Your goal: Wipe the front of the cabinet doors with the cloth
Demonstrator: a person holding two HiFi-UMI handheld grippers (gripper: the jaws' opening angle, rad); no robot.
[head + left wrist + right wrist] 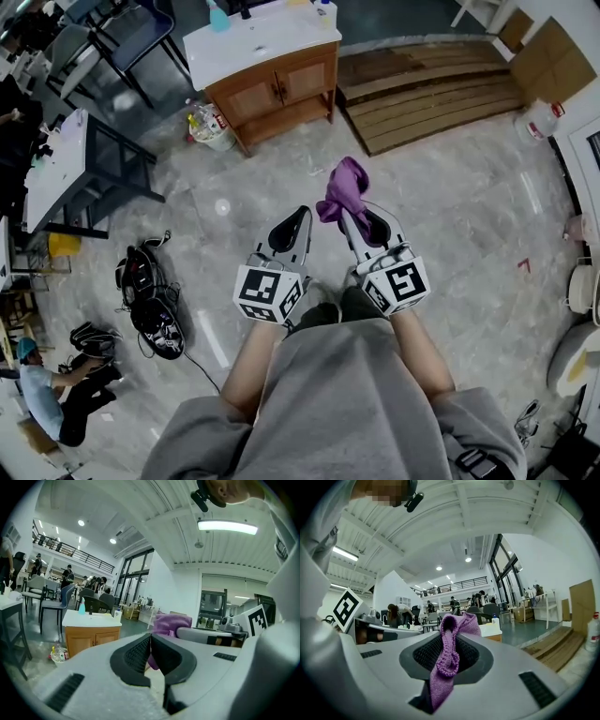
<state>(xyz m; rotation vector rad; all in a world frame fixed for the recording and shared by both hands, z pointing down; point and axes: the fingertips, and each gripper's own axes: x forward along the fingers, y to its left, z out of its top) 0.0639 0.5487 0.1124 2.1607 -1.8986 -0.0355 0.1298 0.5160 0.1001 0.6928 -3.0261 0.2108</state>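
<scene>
Well apart from the cabinet (277, 89) and wooden planks (431, 94), right hand-held gripper (347, 217) clamps the cloth (344, 183); left hand-held gripper (300, 214) is closed.

Held side by side and pointing forward, the left gripper (298, 221) is closed and empty; the right gripper (349, 221) pinches a cloth (343, 186).

Cabinet (279, 90) ahead, cloth (343, 186) in right tongs (346, 215)

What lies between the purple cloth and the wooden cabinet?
Only bare floor, seen in the head view, separates the purple cloth from the wooden cabinet.
</scene>
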